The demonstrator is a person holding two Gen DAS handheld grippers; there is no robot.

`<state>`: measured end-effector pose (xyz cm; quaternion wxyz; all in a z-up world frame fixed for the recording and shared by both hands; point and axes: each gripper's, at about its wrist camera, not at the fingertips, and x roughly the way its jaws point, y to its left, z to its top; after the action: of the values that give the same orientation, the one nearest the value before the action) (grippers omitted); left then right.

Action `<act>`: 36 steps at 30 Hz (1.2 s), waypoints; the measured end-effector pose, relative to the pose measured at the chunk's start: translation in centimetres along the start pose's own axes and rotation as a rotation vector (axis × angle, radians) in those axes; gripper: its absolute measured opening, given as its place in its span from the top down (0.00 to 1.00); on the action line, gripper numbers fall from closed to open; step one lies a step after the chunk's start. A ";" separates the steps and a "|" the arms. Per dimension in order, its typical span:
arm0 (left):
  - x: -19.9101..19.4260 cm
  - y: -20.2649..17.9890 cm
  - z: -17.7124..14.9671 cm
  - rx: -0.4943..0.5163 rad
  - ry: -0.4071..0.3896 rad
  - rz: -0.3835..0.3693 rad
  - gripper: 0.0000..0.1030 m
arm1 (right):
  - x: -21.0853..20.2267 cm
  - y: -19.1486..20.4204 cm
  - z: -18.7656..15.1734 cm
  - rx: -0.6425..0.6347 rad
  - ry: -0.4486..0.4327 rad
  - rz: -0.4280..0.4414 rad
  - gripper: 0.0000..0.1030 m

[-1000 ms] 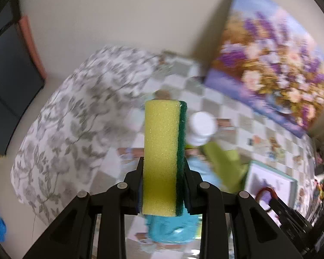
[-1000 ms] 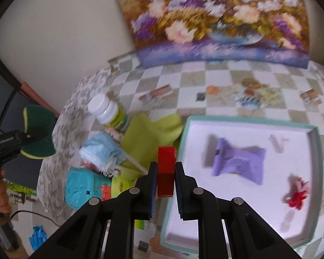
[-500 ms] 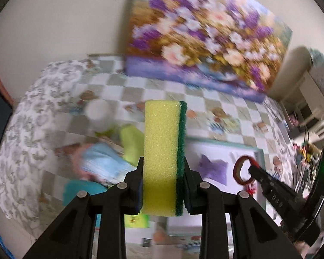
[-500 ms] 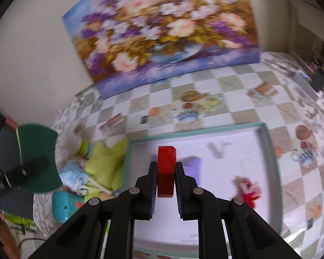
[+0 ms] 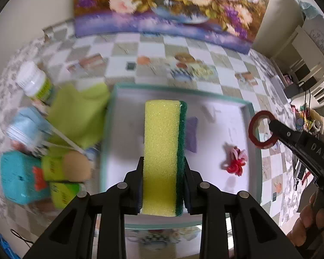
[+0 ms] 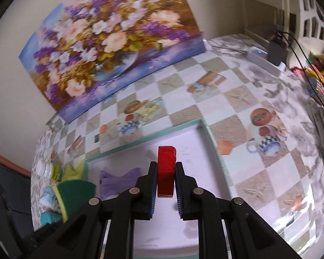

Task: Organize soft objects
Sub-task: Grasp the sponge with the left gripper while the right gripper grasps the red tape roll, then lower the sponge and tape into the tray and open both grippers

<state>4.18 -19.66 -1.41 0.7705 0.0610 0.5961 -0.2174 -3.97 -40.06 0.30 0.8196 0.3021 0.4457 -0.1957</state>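
My left gripper (image 5: 163, 169) is shut on a yellow sponge (image 5: 161, 151) with a green scouring side, held upright over the white tray (image 5: 110, 108) with a teal rim. In the tray lie a purple packet (image 5: 192, 133), partly hidden by the sponge, and a red and pink fabric flower (image 5: 235, 161). My right gripper (image 6: 166, 172) is shut on a red ring (image 6: 166, 168), seen edge-on above the tray's (image 6: 202, 125) far right corner. The left wrist view shows that ring (image 5: 253, 129) over the tray's right rim. The sponge's green side (image 6: 75, 192) shows at the lower left of the right wrist view.
Left of the tray lie a green cloth (image 5: 80, 116), a white-capped bottle (image 5: 35, 84), a pale blue bundle (image 5: 26, 125) and a teal box (image 5: 19, 177). A flower painting (image 6: 110, 36) leans on the wall behind. Cables and a charger (image 6: 276, 51) sit at the far right.
Both grippers have swept to the right across the table, from over the clutter to over the tray. Each keeps its grip, the left on the sponge, the right on the red ring.
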 end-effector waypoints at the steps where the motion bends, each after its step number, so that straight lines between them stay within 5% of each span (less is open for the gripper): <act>1: 0.4 -0.2 -0.1 -0.002 0.009 -0.009 0.71 | 0.1 -0.2 0.1 0.005 0.003 -0.002 0.84; 19: 4.5 -0.1 -1.1 -0.017 0.111 -0.119 0.69 | 2.4 0.5 -0.5 -0.019 0.057 -0.037 0.84; 28: 4.1 2.2 -0.9 -0.069 0.107 -0.077 0.48 | 2.4 1.2 -0.7 -0.034 0.064 -0.030 0.84; 36: 3.0 3.5 -0.6 -0.080 0.057 -0.010 0.45 | 2.5 1.6 -0.8 -0.050 0.065 -0.033 0.84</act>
<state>5.64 -17.08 -4.95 0.7540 0.0333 0.6261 -0.1957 -2.19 -38.51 -1.64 0.8085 0.2806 0.4819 -0.1880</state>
